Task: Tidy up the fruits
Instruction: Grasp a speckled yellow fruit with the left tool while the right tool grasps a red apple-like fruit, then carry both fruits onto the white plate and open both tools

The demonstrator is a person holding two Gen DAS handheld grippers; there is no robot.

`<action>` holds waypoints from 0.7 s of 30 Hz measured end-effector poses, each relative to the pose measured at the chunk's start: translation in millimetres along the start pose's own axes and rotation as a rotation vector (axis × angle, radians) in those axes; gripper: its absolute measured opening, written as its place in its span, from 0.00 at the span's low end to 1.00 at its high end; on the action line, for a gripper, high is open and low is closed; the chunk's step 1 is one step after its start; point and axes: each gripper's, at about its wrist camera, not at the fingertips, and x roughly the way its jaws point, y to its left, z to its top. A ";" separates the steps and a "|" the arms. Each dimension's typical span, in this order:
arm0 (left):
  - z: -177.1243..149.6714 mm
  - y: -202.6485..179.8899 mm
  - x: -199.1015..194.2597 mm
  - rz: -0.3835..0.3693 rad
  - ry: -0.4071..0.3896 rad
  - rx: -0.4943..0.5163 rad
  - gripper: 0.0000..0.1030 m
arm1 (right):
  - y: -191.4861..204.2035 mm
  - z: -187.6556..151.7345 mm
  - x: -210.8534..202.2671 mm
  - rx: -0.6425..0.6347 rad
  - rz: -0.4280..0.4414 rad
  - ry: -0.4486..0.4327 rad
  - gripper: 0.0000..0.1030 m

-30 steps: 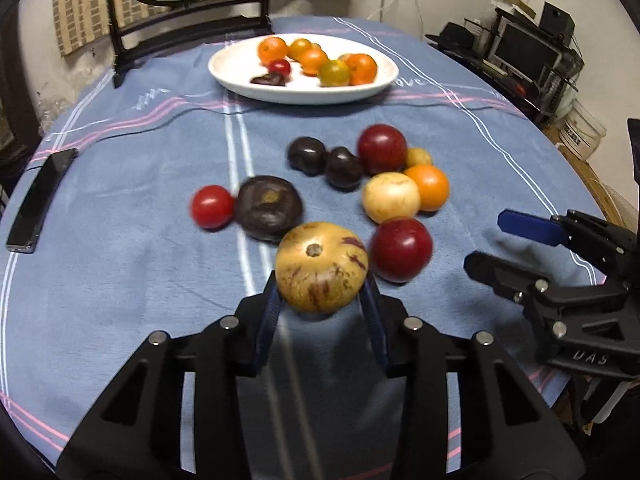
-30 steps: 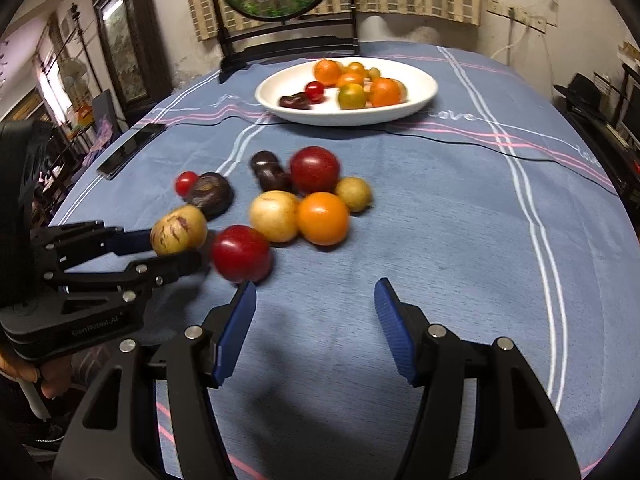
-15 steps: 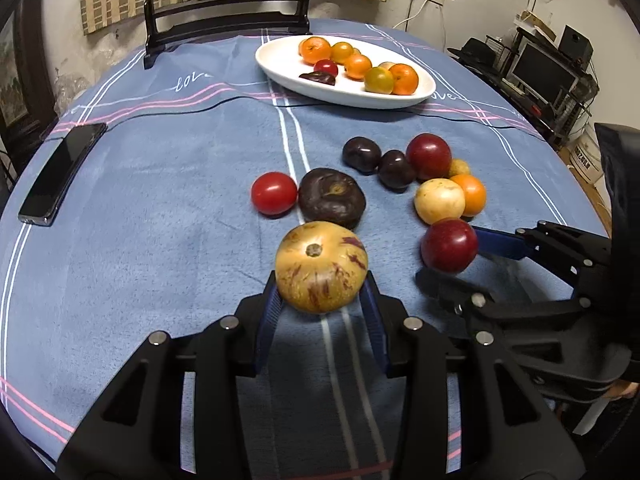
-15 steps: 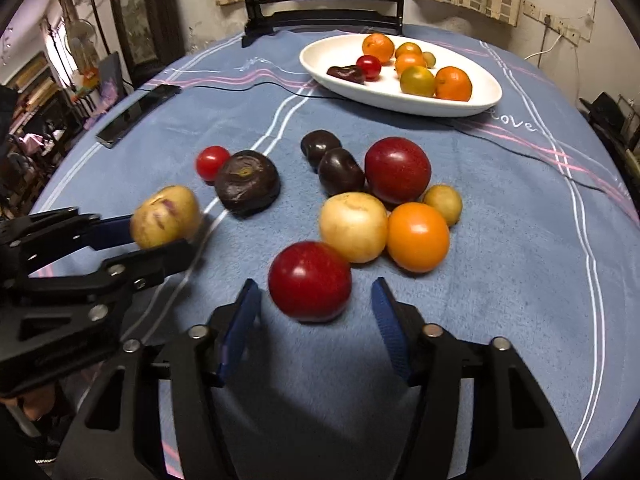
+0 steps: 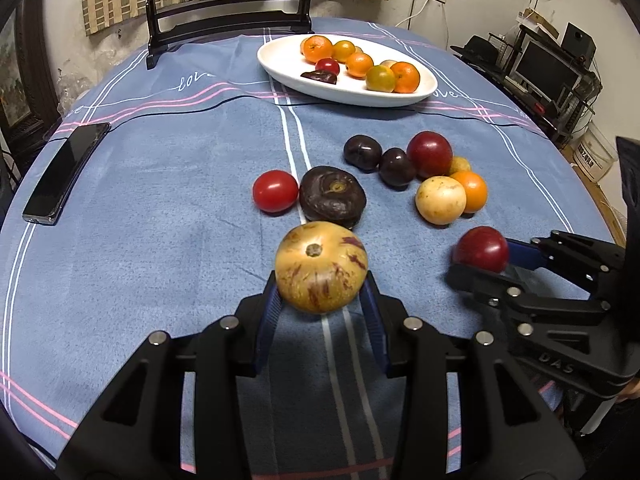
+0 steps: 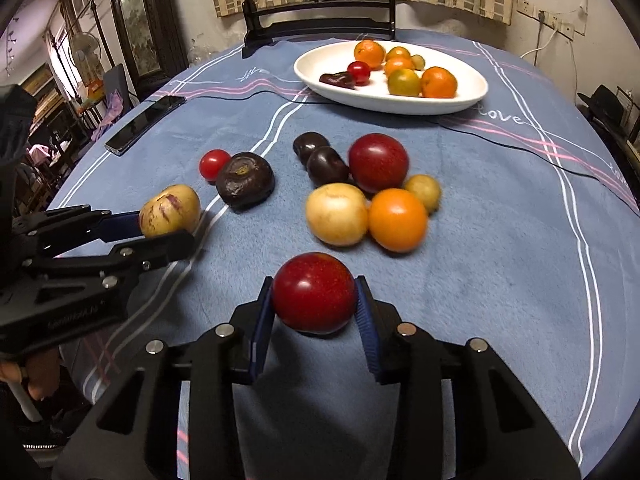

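Left gripper (image 5: 320,300): blue pads clamped on a yellow purple-streaked fruit (image 5: 321,266), held just above the cloth, stem scar facing the camera; right gripper (image 6: 314,310): jaws closing, both pads pressed against the sides of a dark red plum (image 6: 314,292), near edge of the table.

Table: round, covered with a blue tablecloth (image 5: 160,200) bearing white and pink stripes and the word "love".

Loose fruit, mid-table: one small red tomato (image 5: 275,191) touching a wrinkled dark purple fruit (image 5: 332,197), both just beyond the streaked fruit; cluster to their right: two small dark plums (image 5: 362,153) side by side, a large red plum (image 5: 429,153) touching the nearer one, a pale yellow round fruit (image 5: 440,200), an orange (image 5: 472,191) against it, a small yellowish fruit (image 6: 423,191) behind the orange.

White oval plate (image 5: 288,76): far side of the table, well apart from the loose fruit; contents: several oranges, one greenish-yellow fruit, one small red tomato, one dark shrivelled piece.

Black phone (image 5: 66,172): flat near the left edge of the cloth.

Dark wooden stand (image 5: 228,12): at the far edge, carrying a round panel, cut off by the frame.

Thin black cable (image 6: 500,140): lies across the cloth, passing in front of the plate.
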 end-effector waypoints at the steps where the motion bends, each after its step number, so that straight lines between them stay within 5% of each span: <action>1: 0.2 -1.0 -0.7 0.001 0.000 0.003 0.39 | -3.1 -0.8 -2.7 0.006 -0.002 -0.006 0.38; 21: 17.1 -32.9 -13.3 -0.014 -0.021 0.082 0.39 | -42.2 -3.2 -40.5 0.072 -0.015 -0.115 0.38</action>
